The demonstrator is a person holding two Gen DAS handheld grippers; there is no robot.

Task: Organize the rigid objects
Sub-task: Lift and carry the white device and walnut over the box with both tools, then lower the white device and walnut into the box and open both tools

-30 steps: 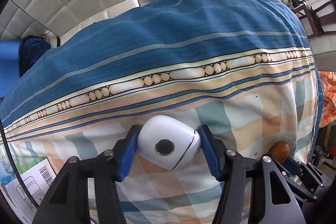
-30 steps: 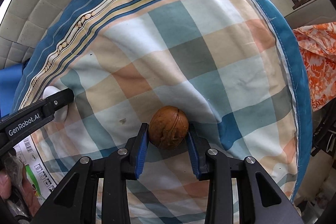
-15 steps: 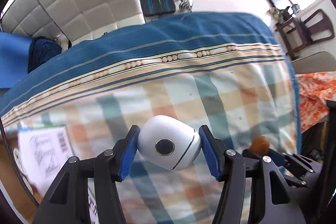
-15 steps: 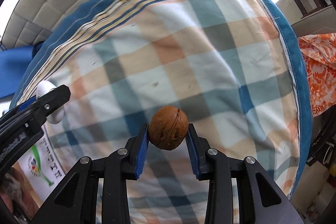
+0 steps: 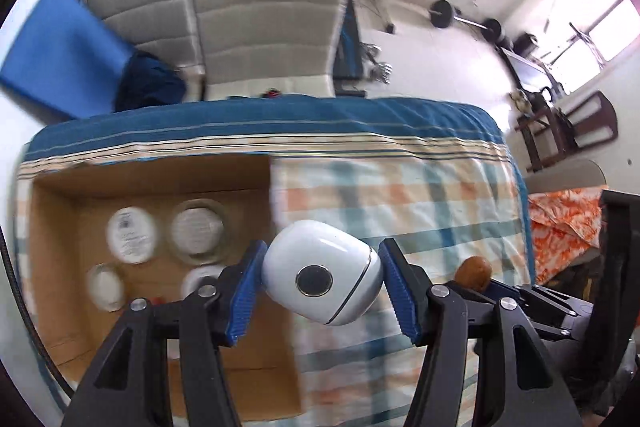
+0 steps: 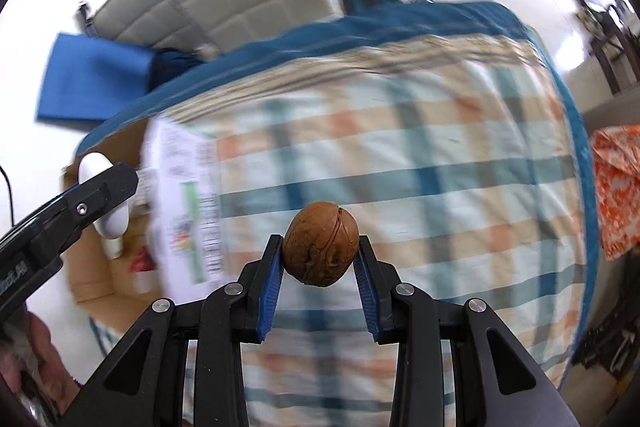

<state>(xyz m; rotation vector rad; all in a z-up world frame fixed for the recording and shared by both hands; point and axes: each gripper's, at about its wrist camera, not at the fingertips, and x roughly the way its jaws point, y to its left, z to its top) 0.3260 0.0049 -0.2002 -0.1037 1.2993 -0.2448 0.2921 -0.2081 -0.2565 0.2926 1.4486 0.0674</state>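
Left wrist, grip: the left gripper (image 5: 322, 281) pinches a white rounded case (image 5: 322, 277) between its blue pads, held in the air.
Left wrist, only here: the inside of an open cardboard box (image 5: 52, 251) on the plaid bedspread (image 5: 420, 203), with 4 blurred round white lids (image 5: 132, 235) on its floor.
Left wrist, around: the walnut (image 5: 474, 273) shows at right, in the right gripper.
Right wrist, grip: the right gripper (image 6: 320, 257) clamps the brown walnut above the bedspread.
Right wrist, only here: the box's printed white flap (image 6: 184, 211).
Right wrist, in the way: the left gripper's black finger covers part of the white case at left, over the box.
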